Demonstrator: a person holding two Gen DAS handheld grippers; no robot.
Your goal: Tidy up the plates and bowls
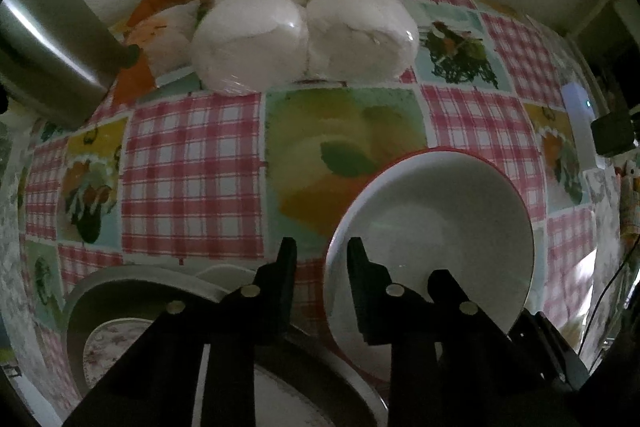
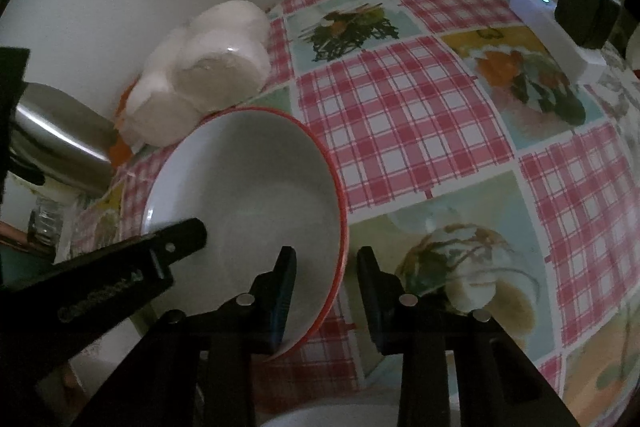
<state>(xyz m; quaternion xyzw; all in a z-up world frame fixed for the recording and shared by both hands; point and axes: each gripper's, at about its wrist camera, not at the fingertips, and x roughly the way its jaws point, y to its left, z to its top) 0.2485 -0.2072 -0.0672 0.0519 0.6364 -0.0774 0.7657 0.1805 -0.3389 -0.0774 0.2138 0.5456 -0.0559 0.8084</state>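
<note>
A white bowl with a red rim (image 1: 440,219) stands tilted on the patterned tablecloth, held from two sides. My left gripper (image 1: 322,263) straddles its left rim, one finger inside the bowl and one outside, and is shut on it. My right gripper (image 2: 326,263) straddles the opposite rim of the bowl (image 2: 248,179) in the same way, also shut on it. In the left wrist view a right finger (image 1: 448,291) shows inside the bowl. In the right wrist view a left finger (image 2: 176,243) reaches in from the left.
A grey dish (image 1: 120,279) holding a floral plate (image 1: 108,343) lies at the near left, and a dark-rimmed plate (image 1: 340,375) sits under the fingers. A pack of white paper rolls (image 1: 300,27) and a steel cylinder (image 1: 52,47) stand at the back. A white device (image 2: 552,27) lies far right.
</note>
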